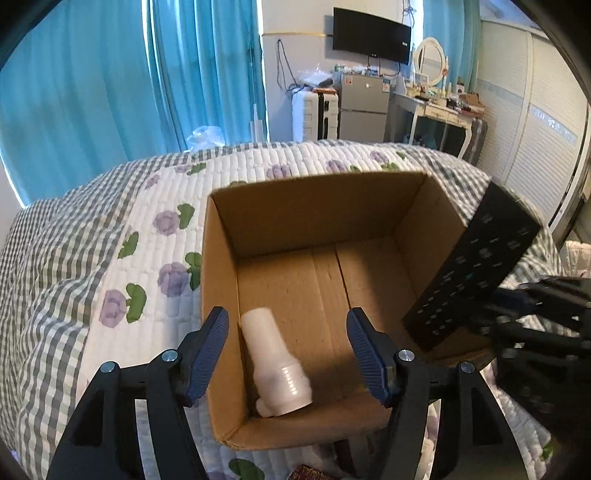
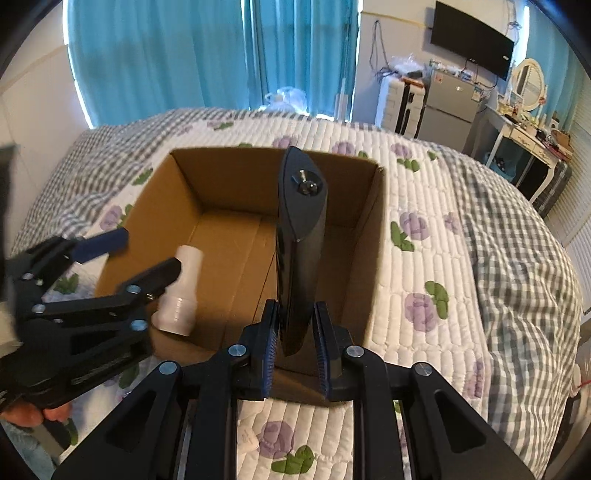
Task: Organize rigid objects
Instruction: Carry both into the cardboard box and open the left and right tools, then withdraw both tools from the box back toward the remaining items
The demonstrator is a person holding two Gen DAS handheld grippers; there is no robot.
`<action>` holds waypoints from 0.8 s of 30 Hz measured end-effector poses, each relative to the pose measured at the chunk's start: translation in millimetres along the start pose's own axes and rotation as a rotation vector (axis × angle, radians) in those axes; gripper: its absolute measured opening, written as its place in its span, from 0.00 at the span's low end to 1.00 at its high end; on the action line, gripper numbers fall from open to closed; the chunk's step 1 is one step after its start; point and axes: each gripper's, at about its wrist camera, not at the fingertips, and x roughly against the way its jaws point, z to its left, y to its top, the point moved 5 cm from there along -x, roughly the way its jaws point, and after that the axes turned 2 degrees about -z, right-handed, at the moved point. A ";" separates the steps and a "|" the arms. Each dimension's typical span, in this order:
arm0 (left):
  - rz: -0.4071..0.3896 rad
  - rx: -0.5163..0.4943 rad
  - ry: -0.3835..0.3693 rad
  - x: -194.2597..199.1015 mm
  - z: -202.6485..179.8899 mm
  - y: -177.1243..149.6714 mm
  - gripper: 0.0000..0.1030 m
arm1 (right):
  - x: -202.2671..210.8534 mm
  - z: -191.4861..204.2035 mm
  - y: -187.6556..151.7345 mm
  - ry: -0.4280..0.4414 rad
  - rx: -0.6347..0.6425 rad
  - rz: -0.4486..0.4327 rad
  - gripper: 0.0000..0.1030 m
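An open cardboard box [image 1: 424, 225] [image 2: 371, 236] sits on the bed. A white plastic bottle-like piece [image 1: 275, 365] [image 2: 183, 291] lies in its near-left corner. My left gripper [image 1: 288, 354] [image 2: 129, 254] is open and empty, its fingers spread just above that white piece. My right gripper [image 2: 293, 339] is shut on a flat black device [image 2: 301, 236] [image 1: 472, 266], holding it on edge over the box's right half. The right gripper also shows at the right edge of the left wrist view [image 1: 535, 325].
The bed wears a quilt [image 1: 92, 258] [image 2: 461, 258] with purple flowers and grey check. Blue curtains [image 1: 110, 74], a white suitcase [image 1: 314, 110], a small grey fridge [image 1: 364, 107], a wall TV [image 1: 371, 35] and a dressing table [image 1: 439, 107] stand behind.
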 end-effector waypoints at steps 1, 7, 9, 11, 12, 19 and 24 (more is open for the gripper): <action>-0.008 0.003 -0.002 1.5 1.7 2.0 0.67 | -3.3 0.2 0.6 -0.001 0.002 0.003 0.17; -0.033 0.009 0.002 13.3 8.7 4.3 0.67 | -27.1 -0.1 20.4 0.029 0.001 0.026 0.18; -0.034 0.015 0.006 17.4 12.6 3.0 0.71 | -34.2 -2.0 30.5 0.036 -0.019 0.025 0.26; -0.032 0.020 0.008 21.8 17.1 1.2 0.71 | -33.2 -6.5 37.7 0.010 -0.038 0.008 0.56; -0.032 0.021 0.010 24.2 18.8 0.0 0.71 | -27.2 -10.5 41.7 -0.018 -0.058 -0.021 0.61; -0.050 0.019 0.050 56.3 28.9 -17.1 0.78 | 36.7 -21.2 42.8 -0.068 -0.099 -0.137 0.64; -0.060 0.012 0.050 85.6 27.0 -38.7 0.87 | 92.8 -30.1 27.7 -0.173 -0.089 -0.207 0.76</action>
